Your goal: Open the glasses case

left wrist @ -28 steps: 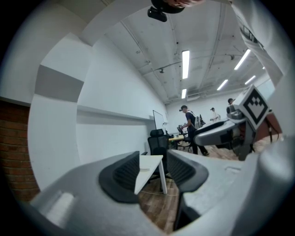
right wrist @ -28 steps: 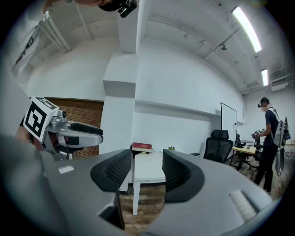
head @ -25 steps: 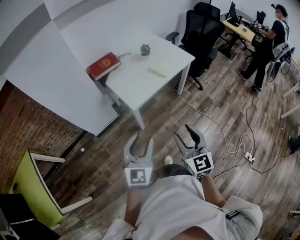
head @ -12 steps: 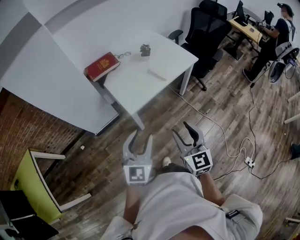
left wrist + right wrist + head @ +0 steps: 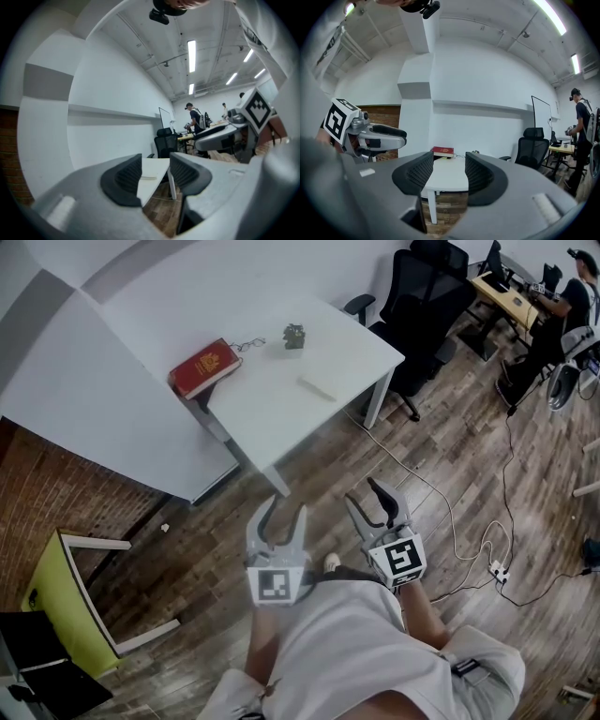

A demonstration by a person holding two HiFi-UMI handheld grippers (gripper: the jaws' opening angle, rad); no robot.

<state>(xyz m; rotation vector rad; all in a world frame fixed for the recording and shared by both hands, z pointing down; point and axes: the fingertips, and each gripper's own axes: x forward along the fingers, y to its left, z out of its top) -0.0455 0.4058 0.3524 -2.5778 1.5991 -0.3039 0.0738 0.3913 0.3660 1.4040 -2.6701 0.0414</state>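
The glasses case (image 5: 316, 388) is a pale, oblong, closed-looking thing lying on the white table (image 5: 272, 413), far ahead of both grippers. It shows as a thin pale slab (image 5: 149, 177) between the jaws in the left gripper view. My left gripper (image 5: 281, 517) and right gripper (image 5: 375, 504) are held side by side over the wooden floor, well short of the table, both open and empty. In the left gripper view the left gripper (image 5: 155, 176) frames the table's near corner. The right gripper (image 5: 449, 173) frames the tabletop.
A red book (image 5: 204, 367), a bunch of keys (image 5: 246, 346) and a small dark object (image 5: 294, 336) also lie on the table. Black office chairs (image 5: 422, 296) stand beyond it; a cable (image 5: 441, 502) crosses the floor. A green chair (image 5: 66, 606) stands at left. A person (image 5: 562, 306) works at a far desk.
Both grippers have travelled a little nearer to the table together with the person; the jaws stand as wide as before and hold nothing.
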